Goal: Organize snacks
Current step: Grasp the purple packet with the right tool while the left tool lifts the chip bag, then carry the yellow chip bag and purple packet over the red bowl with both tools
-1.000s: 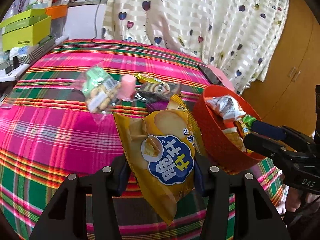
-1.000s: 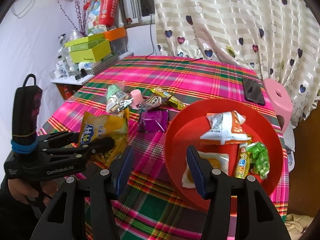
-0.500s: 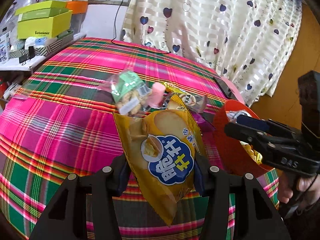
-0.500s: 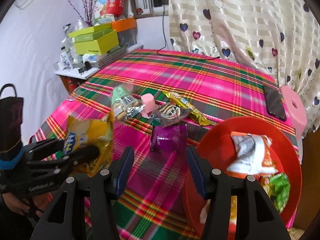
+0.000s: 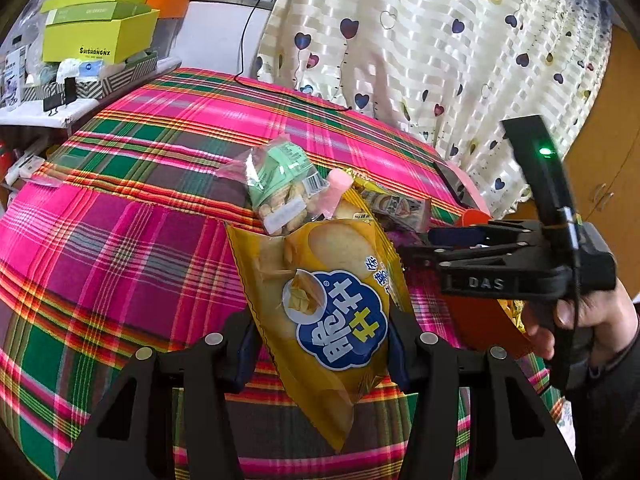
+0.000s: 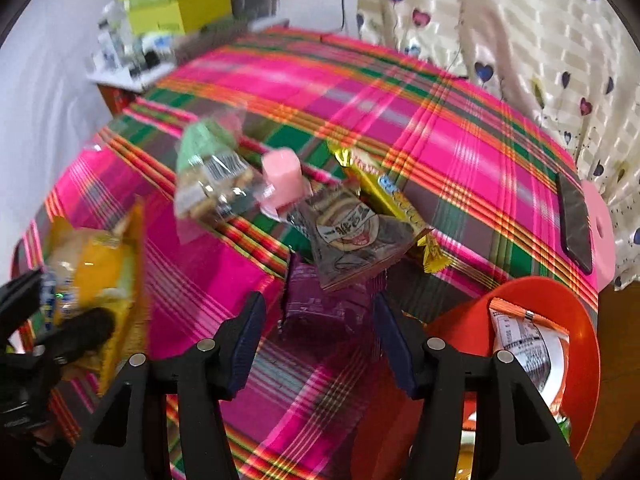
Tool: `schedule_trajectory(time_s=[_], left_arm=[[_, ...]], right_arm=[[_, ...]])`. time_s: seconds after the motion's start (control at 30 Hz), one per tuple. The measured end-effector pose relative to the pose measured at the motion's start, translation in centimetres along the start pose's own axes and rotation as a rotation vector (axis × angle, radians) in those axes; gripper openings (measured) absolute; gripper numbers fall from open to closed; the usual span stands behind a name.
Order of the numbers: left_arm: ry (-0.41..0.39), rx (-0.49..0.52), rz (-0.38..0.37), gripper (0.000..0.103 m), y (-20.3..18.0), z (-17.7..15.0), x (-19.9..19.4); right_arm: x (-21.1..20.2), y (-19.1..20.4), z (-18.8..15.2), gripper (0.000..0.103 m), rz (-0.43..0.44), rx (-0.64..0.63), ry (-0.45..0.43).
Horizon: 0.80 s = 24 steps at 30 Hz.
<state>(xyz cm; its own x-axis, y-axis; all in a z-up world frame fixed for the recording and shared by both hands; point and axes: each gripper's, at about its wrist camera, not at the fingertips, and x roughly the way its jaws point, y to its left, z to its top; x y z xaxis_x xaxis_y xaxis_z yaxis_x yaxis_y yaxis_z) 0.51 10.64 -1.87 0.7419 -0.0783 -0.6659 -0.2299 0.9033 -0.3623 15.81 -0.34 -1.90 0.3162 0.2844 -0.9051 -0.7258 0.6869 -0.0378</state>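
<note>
My left gripper (image 5: 320, 344) is shut on a yellow chip bag (image 5: 332, 312), which it holds upright above the plaid tablecloth. In the right wrist view the same bag (image 6: 100, 264) hangs at the far left. My right gripper (image 6: 320, 332) points steeply down over a purple packet (image 6: 324, 304), its jaws opening, and the packet shows between the fingers without the pads touching it. The red bowl (image 6: 560, 304) with several wrapped snacks stands at the right, partly hidden behind the right gripper (image 5: 424, 246) in the left wrist view.
Behind the purple packet lie a brown cartoon-printed packet (image 6: 352, 236), a yellow bar (image 6: 400, 208), a pink piece (image 6: 282, 176) and a clear bag of biscuits (image 6: 212, 172). A phone (image 6: 576, 220) lies near the table's right edge. Yellow-green boxes (image 5: 100, 36) are stacked at the back left.
My right gripper has swung left from above the red bowl to over the purple packet and tipped downward. The left gripper drifted a little with the chip bag still in it.
</note>
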Motion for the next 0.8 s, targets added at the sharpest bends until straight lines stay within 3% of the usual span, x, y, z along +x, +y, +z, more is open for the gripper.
schedule_trajectory(time_s=[0.13, 0.33, 0.37, 0.8], left_arm=[[0.003, -0.010, -0.007, 0.052, 0.4, -0.1, 0.1], [0.006, -0.016, -0.011, 0.052, 0.8, -0.1, 0.2], [0.005, -0.017, -0.011, 0.052, 0.8, -0.1, 0.1], [-0.018, -0.009, 0.001, 0.052, 0.6, 0.0, -0.9]], right_arm=[[1.5, -0.2, 0.7, 0.057, 0.015, 0.000, 0.057], [2.8, 0.3, 1.2, 0.056, -0.038, -0.032, 0.085], [2.8, 0.4, 1.2, 0.050, -0.045, -0.034, 0.083], [-0.8, 2.7, -2.2, 0.045, 0.034, -0.047, -0.046]])
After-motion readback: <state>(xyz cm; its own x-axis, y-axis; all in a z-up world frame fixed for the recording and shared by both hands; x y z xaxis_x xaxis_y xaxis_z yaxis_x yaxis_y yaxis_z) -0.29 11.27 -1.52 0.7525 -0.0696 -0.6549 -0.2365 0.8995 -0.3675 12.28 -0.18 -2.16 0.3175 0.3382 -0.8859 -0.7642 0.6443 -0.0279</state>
